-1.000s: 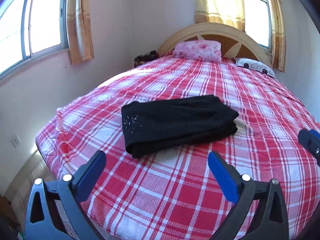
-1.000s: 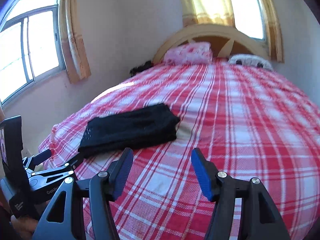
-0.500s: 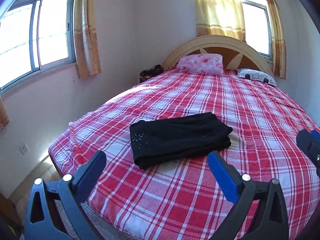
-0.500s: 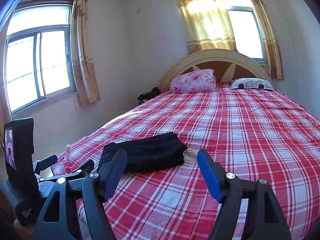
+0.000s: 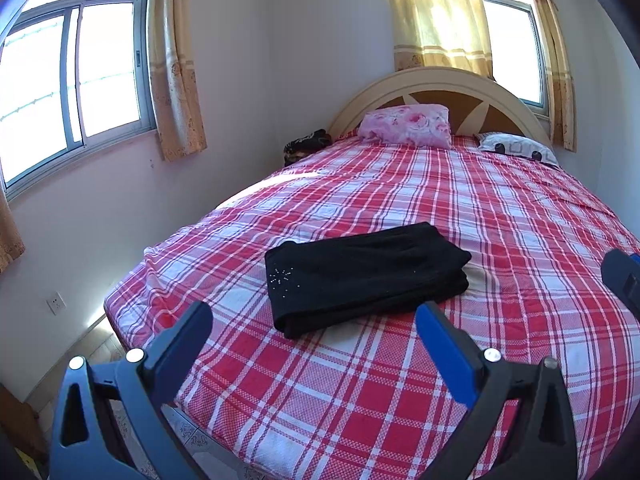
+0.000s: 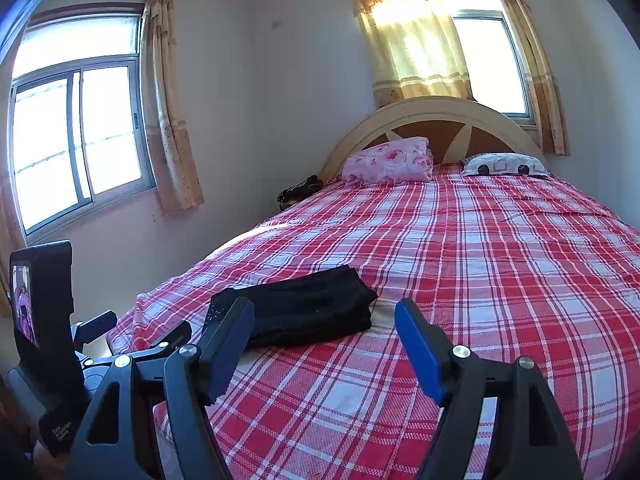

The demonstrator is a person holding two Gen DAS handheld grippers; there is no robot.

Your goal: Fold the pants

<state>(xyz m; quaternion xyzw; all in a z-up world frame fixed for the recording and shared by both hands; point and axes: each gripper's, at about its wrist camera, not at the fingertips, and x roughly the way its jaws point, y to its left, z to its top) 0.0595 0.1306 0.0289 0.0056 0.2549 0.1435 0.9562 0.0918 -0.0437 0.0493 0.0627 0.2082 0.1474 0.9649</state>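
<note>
Pants [image 5: 366,278] are left folded on the bed [image 5: 500,208], both grippers [image 5: 312,344] [image 6: 324,344] having been drawn back, fingers wide and empty, so the task seems finished.

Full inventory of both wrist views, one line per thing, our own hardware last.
folded black pants: 1, black with small sparkly studs, on the bed near its foot end, left of centre
red and white checked bedsheet: 1, covers the whole bed
pink floral pillow: 1, at the headboard, left
white pillow with dark pattern: 1, at the headboard, right
cream arched headboard: 1, far end of the bed
dark bundle: 1, black, beside the bed's far left corner; what it is I cannot tell
windows with yellow curtains: 2, left wall and far wall
wall socket: 1, white, low on the left wall
left tongs: 1, black with blue pads, open, empty
right tongs: 1, same, open, empty
</note>
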